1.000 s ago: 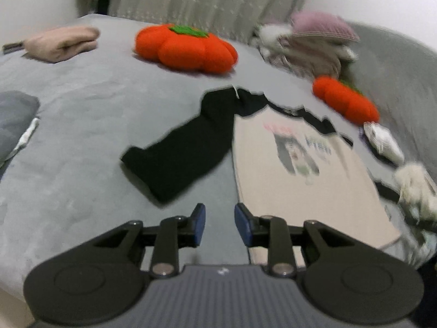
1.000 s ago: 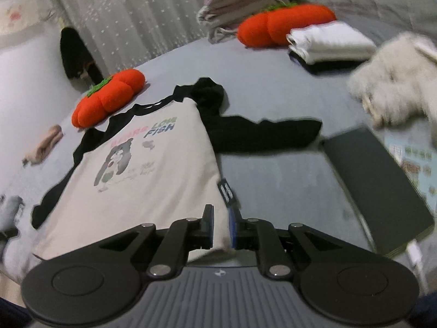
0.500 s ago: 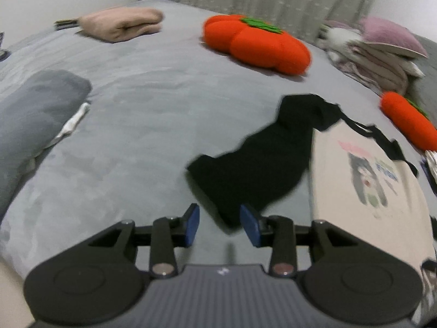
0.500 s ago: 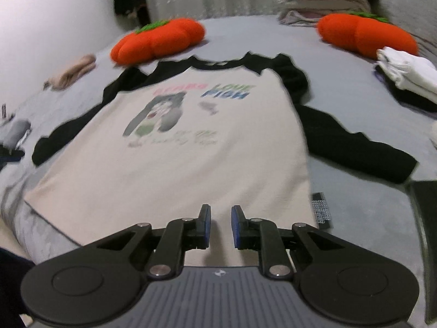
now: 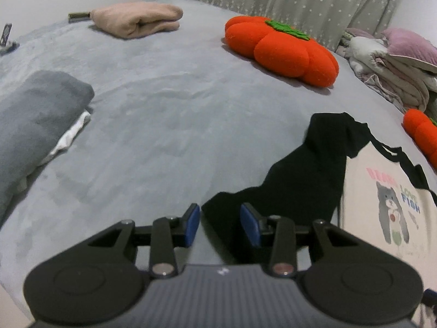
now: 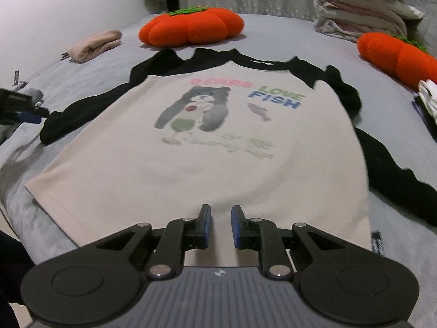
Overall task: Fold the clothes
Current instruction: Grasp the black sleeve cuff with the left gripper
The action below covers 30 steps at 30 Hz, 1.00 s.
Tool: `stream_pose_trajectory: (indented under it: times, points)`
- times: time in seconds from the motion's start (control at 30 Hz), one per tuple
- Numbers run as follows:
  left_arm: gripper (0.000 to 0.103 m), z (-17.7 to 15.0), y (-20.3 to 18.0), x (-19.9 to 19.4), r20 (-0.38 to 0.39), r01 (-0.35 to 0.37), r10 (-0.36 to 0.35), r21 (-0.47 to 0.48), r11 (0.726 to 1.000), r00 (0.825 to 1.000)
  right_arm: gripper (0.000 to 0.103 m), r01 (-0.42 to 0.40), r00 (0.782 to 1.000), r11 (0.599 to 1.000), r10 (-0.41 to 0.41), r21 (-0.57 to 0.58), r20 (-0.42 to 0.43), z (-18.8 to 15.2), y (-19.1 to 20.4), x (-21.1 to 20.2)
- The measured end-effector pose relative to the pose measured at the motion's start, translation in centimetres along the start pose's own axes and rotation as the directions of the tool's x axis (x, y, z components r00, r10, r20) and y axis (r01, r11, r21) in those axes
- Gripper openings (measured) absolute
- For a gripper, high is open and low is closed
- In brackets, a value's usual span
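The shirt (image 6: 207, 164) lies spread flat and face up on the grey bed (image 5: 164, 125), black sleeves out to each side. My left gripper (image 5: 220, 225) hangs over the cuff of one black sleeve (image 5: 295, 186); its fingers have just been closing a little and stand narrowly apart, gripping nothing. My right gripper (image 6: 220, 225) hovers at the hem, fingers narrow and empty.
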<state>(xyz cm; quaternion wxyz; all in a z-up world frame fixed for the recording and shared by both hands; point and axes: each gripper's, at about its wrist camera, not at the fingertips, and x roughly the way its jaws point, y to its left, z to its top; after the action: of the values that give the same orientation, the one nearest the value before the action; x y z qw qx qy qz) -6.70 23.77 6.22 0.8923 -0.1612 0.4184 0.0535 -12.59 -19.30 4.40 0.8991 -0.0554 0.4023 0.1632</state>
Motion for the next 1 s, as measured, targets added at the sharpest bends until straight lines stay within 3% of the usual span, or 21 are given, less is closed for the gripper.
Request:
stream_pose_trajectory:
  times: [0.17,0.33,0.5,0.77,1.0]
  points:
    - [0.029,0.8,0.5,1.2,-0.006,0.002,-0.002,-0.020,1.000,1.000,0.017,-0.018,1.000,0.999,0.019,-0.049,0.017,0.8,2.1,0.7]
    - [0.016,0.7,0.4,1.7,-0.020,0.000,0.000,0.010,1.000,1.000,0.018,-0.046,0.997,0.992,0.053,-0.118,0.053,1.4,4.9,1.2]
    - [0.011,0.5,0.1,1.0,0.005,-0.009,0.008,0.042,0.999,1.000,0.028,-0.102,0.987,0.969,0.126,-0.223,0.097,1.8,9.2,2.0]
    - [0.010,1.0,2.5,-1.5,0.063,0.044,-0.041,-0.057,0.997,0.997,0.030,-0.133,0.958,0.893,0.227,-0.430,0.175,2.6,18.3,4.4]
    - [0.009,1.7,5.5,-3.1,0.096,0.026,-0.014,-0.125,0.992,0.995,0.030,-0.032,0.937,0.795,0.235,-0.606,0.260,3.5,25.2,7.1]
